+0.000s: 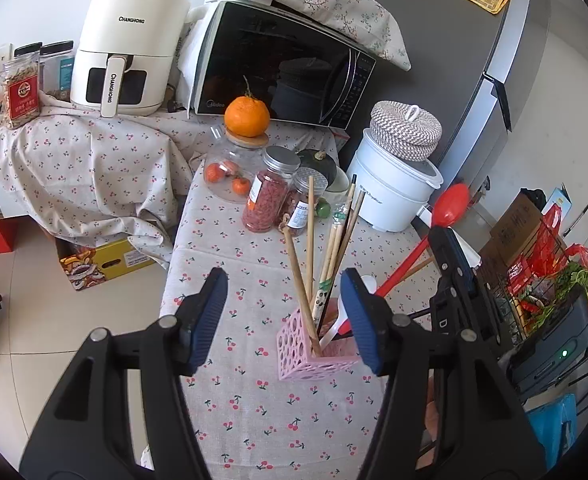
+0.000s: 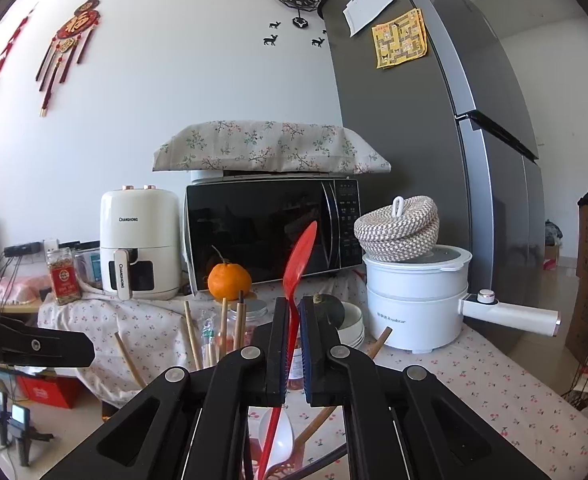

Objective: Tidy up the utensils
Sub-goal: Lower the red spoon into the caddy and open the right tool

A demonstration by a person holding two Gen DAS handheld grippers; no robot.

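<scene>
The left gripper (image 1: pixel 284 312) stands with jaws apart and empty above the pink perforated plastic utensil holder (image 1: pixel 305 350) – stocked with wooden chopsticks (image 1: pixel 311 236) on the cherry-print tablecloth (image 1: pixel 254 420) – while the right gripper (image 2: pixel 292 344) is clamped on the long-handled red plastic spoon (image 2: pixel 299 264).

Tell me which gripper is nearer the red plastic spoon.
Right. The right gripper is shut on the red plastic spoon, its fingers clamping the handle. The left gripper is open, apart from it, beside the pink perforated utensil holder.
</scene>
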